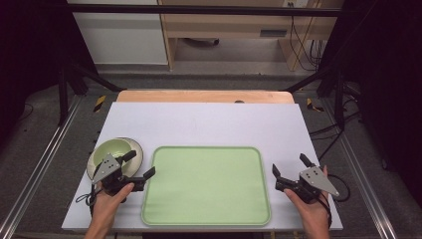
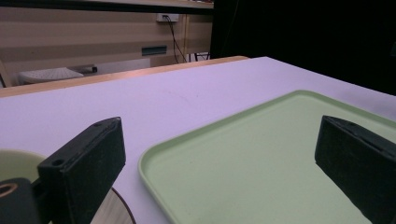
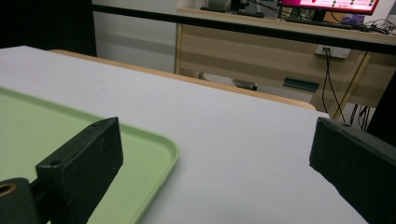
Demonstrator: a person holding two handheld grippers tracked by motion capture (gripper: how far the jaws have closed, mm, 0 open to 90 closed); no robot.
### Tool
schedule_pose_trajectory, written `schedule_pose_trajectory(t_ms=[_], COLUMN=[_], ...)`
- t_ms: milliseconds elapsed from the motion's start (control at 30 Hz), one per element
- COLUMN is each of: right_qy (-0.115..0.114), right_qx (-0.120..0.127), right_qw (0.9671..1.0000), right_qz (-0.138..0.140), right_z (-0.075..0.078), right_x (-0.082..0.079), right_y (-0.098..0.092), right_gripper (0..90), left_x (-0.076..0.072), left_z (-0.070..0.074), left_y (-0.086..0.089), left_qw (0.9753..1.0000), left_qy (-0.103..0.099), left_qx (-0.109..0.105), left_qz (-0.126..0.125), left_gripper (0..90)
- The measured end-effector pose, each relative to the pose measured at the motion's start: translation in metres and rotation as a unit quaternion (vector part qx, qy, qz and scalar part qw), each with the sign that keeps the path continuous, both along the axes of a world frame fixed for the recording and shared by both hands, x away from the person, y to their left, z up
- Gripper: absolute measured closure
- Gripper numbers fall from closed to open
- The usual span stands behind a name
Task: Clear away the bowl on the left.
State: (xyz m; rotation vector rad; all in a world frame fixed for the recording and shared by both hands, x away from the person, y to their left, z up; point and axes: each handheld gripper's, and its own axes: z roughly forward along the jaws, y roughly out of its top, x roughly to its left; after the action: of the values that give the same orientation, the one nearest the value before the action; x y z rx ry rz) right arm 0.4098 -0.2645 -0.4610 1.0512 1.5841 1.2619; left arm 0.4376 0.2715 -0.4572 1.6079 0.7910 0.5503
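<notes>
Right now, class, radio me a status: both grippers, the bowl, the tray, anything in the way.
Left gripper open, above bowl. Right gripper open, empty, right of tray. Bowl left of tray, tray bare. Nothing between them.

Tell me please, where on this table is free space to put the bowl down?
The green tray holds nothing, so its whole inside is free. The white table is bare in the wide band beyond the tray's far rim, and in a narrower strip right of the tray, ahead of the right tool. The near left corner is crowded: bowl and left tool.
</notes>
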Motion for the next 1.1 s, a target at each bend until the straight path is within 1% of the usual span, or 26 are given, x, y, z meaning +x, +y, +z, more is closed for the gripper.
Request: schedule_pose_trajectory(t_ms=[100, 167, 200, 267, 300, 333, 367, 433, 500, 533, 567, 600, 667, 767, 800, 833, 900, 967, 1000, 1033, 1067, 1100], right_qy=[0.002, 0.001, -0.002, -0.005, 0.001, 0.001, 0.008, 0.009, 0.007, 0.009, 0.009, 0.008, 0.005, 0.004, 0.004, 0.003, -0.001, -0.002, 0.002, 0.003, 0.003, 0.003], right_qx=[-0.002, 0.001, 0.008, 0.012, 0.016, 0.016, 0.019, 0.023, 0.022, 0.024, 0.017, 0.017, 0.018, 0.017, 0.017, 0.016, 0.014, 0.015, 0.013, 0.012, 0.012, 0.012], right_qw=[1.0000, 0.9999, 0.9999, 0.9999, 0.9998, 0.9998, 0.9997, 0.9996, 0.9996, 0.9996, 0.9997, 0.9997, 0.9997, 0.9998, 0.9998, 0.9998, 0.9999, 0.9999, 0.9999, 0.9999, 0.9999, 0.9999], right_qz=[0.009, 0.011, 0.009, 0.010, 0.008, 0.008, 0.009, 0.013, 0.015, 0.014, 0.014, 0.014, 0.014, 0.014, 0.014, 0.011, 0.007, 0.007, 0.008, 0.008, 0.008, 0.006], right_z=[0.001, 0.002, 0.004, 0.006, 0.006, 0.006, 0.006, 0.005, 0.004, 0.004, 0.004, 0.004, 0.005, 0.006, 0.006, 0.006, 0.007, 0.007, 0.006, 0.006, 0.006, 0.006], right_x=[0.000, -0.001, -0.002, -0.003, -0.003, -0.003, -0.002, -0.002, -0.001, -0.001, 0.000, -0.001, -0.001, -0.003, -0.003, -0.004, -0.004, -0.004, -0.003, -0.003, -0.003, -0.003], right_y=[0.006, 0.008, 0.009, 0.011, 0.012, 0.012, 0.012, 0.011, 0.010, 0.009, 0.009, 0.009, 0.009, 0.008, 0.008, 0.008, 0.008, 0.008, 0.009, 0.009, 0.009, 0.009], right_gripper=[4.2, 4.8, 5.5, 5.5, 5.0, 5.0, 4.7, 4.2, 3.8, 3.8, 4.1, 4.5, 4.8, 5.0, 5.0, 5.3, 6.3, 6.4, 6.3, 6.3, 6.3, 6.2], left_x=[0.000, -0.001, -0.001, -0.001, -0.001, -0.001, -0.001, -0.001, -0.002, -0.003, -0.003, -0.002, 0.001, 0.009, 0.014, 0.018, 0.028, 0.035, 0.038, 0.038, 0.038, 0.039], left_z=[0.000, 0.001, 0.001, 0.001, 0.002, 0.002, 0.002, 0.004, 0.010, 0.013, 0.016, 0.019, 0.028, 0.044, 0.050, 0.056, 0.067, 0.076, 0.081, 0.081, 0.082, 0.081], left_y=[0.000, -0.001, -0.002, -0.003, -0.003, -0.004, -0.005, -0.007, -0.009, -0.011, -0.012, -0.014, -0.018, -0.022, -0.022, -0.022, -0.022, -0.020, -0.016, -0.016, -0.013, -0.009], left_qw=[1.0000, 1.0000, 1.0000, 0.9999, 0.9999, 0.9999, 0.9999, 0.9999, 0.9994, 0.9993, 0.9993, 0.9991, 0.9988, 0.9980, 0.9977, 0.9974, 0.9973, 0.9966, 0.9968, 0.9968, 0.9970, 0.9973], left_qy=[0.002, 0.002, 0.001, 0.001, 0.001, 0.001, 0.002, 0.003, -0.002, -0.007, -0.007, -0.005, -0.010, -0.015, -0.012, -0.008, -0.011, -0.019, -0.022, -0.022, -0.028, -0.024], left_qx=[0.000, 0.004, 0.005, 0.012, 0.010, 0.009, 0.009, 0.011, 0.034, 0.036, 0.035, 0.040, 0.043, 0.055, 0.063, 0.069, 0.071, 0.080, 0.077, 0.077, 0.071, 0.068], left_qz=[0.000, -0.003, -0.004, -0.004, -0.005, -0.005, -0.005, -0.006, -0.005, -0.006, -0.009, -0.012, -0.019, -0.025, -0.025, -0.021, -0.018, -0.006, 0.005, 0.005, 0.011, 0.016], left_gripper=[1.8, 1.8, 1.9, 1.8, 1.8, 1.8, 1.8, 1.8, 1.8, 1.8, 1.8, 1.8, 1.8, 2.1, 2.1, 2.1, 1.9, 1.9, 2.0, 2.1, 2.1, 2.3])
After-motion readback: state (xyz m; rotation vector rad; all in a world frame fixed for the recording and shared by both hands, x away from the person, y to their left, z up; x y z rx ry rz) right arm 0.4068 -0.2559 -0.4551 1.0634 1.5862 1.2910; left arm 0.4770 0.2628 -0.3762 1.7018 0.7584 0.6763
